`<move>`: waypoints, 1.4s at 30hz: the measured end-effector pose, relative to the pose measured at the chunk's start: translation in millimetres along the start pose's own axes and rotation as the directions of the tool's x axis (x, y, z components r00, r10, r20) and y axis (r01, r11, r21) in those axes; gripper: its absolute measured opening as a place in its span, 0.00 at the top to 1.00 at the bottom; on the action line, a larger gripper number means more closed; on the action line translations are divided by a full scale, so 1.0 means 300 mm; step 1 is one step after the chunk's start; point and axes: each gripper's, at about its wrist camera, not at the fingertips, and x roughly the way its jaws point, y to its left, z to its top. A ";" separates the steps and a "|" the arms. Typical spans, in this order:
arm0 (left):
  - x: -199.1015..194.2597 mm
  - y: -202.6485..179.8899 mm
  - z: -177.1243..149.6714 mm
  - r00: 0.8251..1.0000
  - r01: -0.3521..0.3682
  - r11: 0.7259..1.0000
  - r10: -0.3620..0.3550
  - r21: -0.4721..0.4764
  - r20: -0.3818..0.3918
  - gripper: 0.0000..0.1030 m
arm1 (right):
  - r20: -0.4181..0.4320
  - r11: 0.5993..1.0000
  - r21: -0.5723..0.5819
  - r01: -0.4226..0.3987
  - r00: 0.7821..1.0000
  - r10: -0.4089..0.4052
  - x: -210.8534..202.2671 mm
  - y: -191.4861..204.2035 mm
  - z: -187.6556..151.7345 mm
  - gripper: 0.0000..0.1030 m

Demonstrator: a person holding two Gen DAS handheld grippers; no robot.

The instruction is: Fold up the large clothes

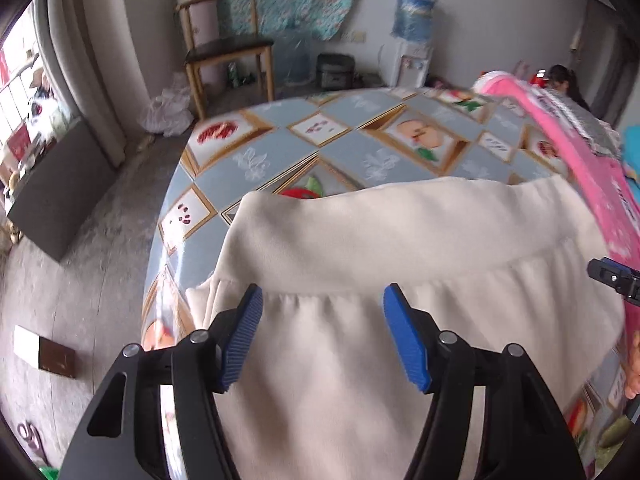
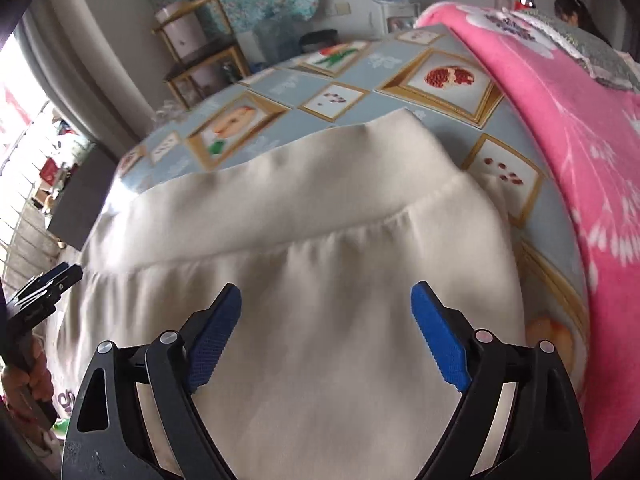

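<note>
Both tongs (image 1: 323, 300) (image 2: 326, 300) gape above cream garment (image 1: 360, 240).

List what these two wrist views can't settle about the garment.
- Garment type and lower half: cut off by the bottom edge and hidden behind the fingers, both views.
- Its left corner: bunched, layers unclear, left view.
- Its right edge: meets the pink blanket, blurred, left view.
- Fabric under the right gripper: hidden in the right view.
</note>
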 end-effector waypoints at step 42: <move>-0.523 -0.178 -0.497 0.977 -0.159 0.974 0.178 -0.158 0.115 0.05 | 0.265 0.980 -0.059 0.189 0.949 -0.167 -0.475 0.313 -0.445 0.07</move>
